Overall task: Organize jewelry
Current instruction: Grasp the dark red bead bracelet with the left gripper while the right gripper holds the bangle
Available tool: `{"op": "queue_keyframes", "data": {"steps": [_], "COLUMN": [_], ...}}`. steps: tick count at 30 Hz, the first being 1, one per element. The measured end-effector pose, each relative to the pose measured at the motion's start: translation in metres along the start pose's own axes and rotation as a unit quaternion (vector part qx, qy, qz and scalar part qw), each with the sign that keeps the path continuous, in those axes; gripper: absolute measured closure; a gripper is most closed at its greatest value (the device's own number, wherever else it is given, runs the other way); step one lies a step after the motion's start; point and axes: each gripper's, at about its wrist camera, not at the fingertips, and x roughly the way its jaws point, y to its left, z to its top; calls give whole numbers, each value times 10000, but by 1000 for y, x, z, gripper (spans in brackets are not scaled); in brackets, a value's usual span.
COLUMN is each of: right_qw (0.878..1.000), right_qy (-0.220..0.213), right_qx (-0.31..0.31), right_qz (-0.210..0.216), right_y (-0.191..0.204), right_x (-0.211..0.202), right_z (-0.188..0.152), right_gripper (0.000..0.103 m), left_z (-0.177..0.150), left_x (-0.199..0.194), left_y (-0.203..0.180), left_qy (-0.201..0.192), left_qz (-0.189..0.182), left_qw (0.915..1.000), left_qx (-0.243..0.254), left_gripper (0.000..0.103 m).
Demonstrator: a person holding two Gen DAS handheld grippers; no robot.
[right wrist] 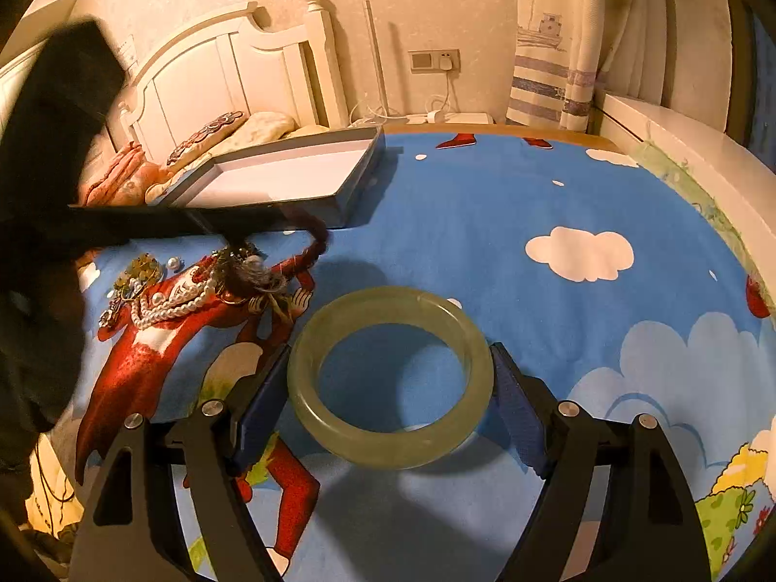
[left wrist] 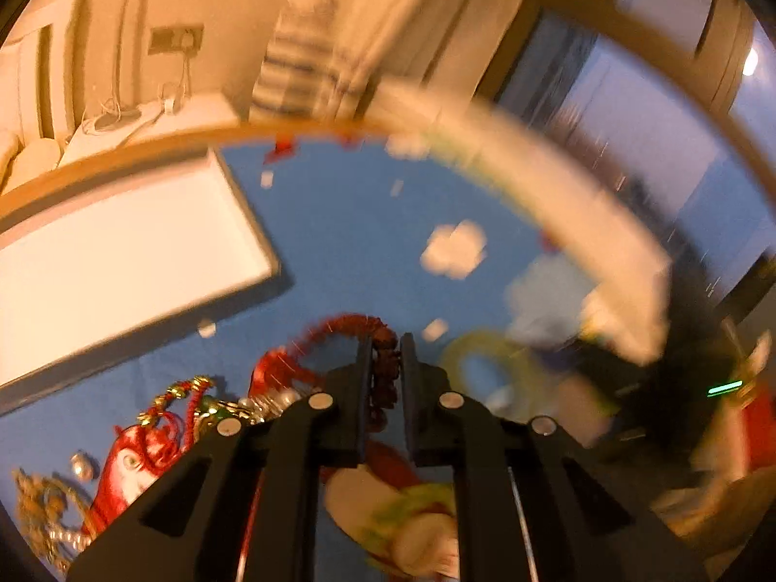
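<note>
Blue cartoon sheet [right wrist: 485,223]; right gripper [right wrist: 390,378] clasps flat-lying bangle [right wrist: 388,436].

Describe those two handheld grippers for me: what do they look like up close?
Both are matte black plastic tools. Each gripper has angular linkage arms with cut-out slots, joined by round silver pivot pins. The left gripper ends in flat black fingers; the right gripper has fingers faced with textured blue pads. No sleeve or cable is clearly visible.

black gripper [right wrist: 390,388], blue pads [right wrist: 262,402], silver screws [right wrist: 212,407]
</note>
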Motion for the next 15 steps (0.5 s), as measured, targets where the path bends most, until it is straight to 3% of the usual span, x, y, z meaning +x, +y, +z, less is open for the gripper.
{"op": "queue_keyframes", "data": {"steps": [3, 9, 15], "right_qw": [10000, 9999, 9998], "right_qy": [-8, -140, -144], "right_qx": [-19, -73, -134], "right_qz": [22, 40, 9], "right_y": [0, 2, 5], "right_x": [-1, -7, -7], "right_z": [0, -3, -2], "right_gripper": [26, 26, 26], "left_z": [4, -2, -13], "left_x": [-37, -77, -92], "left_y": [0, -4, 19], "left_qy": [-355, -687, -794], "left_qz": [-248, -59, 77], "left_qw": [9989, 9974, 9958], "left_qx": [-158, -184, -442], "left_gripper": [93, 93, 93]}}
